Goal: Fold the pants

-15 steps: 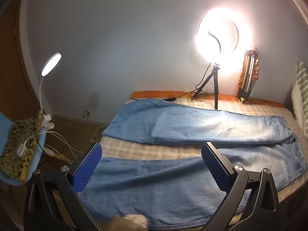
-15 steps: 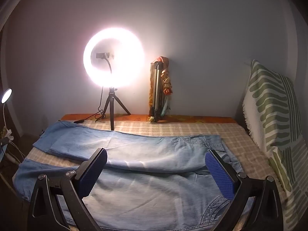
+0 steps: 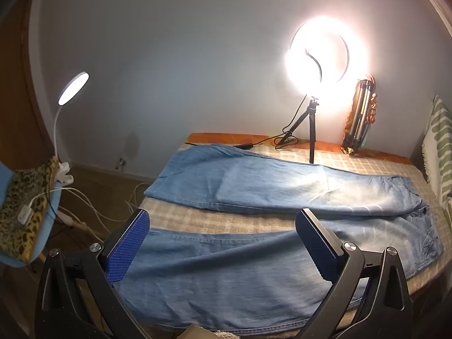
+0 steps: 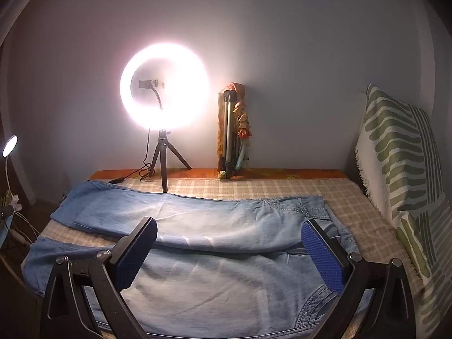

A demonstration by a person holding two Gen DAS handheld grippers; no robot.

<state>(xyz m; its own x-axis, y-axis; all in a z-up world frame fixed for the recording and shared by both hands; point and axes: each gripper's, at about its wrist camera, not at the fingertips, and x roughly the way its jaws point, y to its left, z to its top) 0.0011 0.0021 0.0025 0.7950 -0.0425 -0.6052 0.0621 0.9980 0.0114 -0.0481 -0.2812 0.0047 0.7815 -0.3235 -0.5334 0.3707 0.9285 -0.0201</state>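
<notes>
Light blue denim pants (image 3: 254,268) lie flat on a checked bed cover (image 3: 226,220), legs spread apart toward the left, waist to the right. They also show in the right wrist view (image 4: 214,226). My left gripper (image 3: 223,248) is open and empty, hovering over the near leg close to its hem. My right gripper (image 4: 230,254) is open and empty, hovering over the seat and waist part of the near side. Both have blue pads (image 3: 127,245) on black fingers (image 4: 322,254).
A lit ring light on a small tripod (image 4: 163,158) stands at the back of the bed, its cable trailing left. A folded tripod (image 4: 231,141) leans on the wall. A green-striped pillow (image 4: 401,169) is at the right. A desk lamp (image 3: 72,90) and leopard-print chair (image 3: 25,212) stand left.
Both grippers have shifted only slightly; the views are almost the same. The pants have not moved.
</notes>
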